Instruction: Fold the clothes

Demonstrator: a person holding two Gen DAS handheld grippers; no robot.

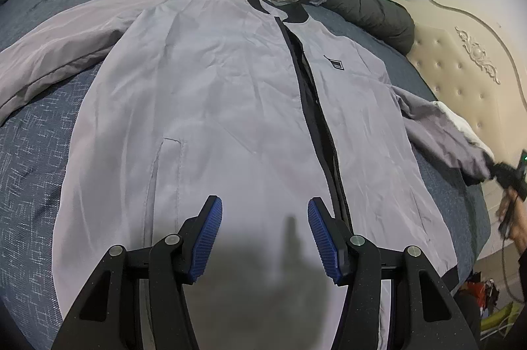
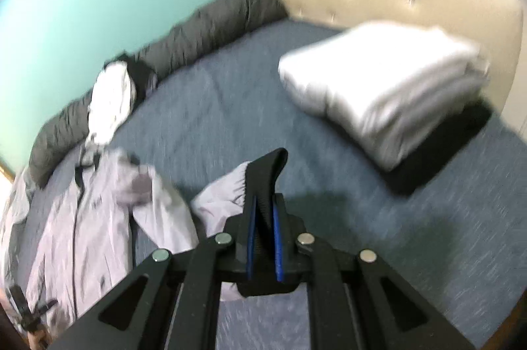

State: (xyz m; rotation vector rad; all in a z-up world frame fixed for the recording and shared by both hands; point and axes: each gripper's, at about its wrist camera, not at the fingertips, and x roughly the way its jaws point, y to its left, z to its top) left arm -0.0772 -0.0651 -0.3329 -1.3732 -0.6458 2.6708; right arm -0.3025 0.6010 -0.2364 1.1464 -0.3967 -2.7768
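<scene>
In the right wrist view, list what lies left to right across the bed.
Grey jacket body → crumpled white garment → black cuff held in the right gripper → folded white stack.

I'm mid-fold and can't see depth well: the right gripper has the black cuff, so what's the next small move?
Probably carry the black ribbed cuff across onto the chest of the light grey zip-up jacket. The right gripper is shut on the cuff with the sleeve raised off the blue bedspread, while the left gripper hangs open above the hem.
</scene>
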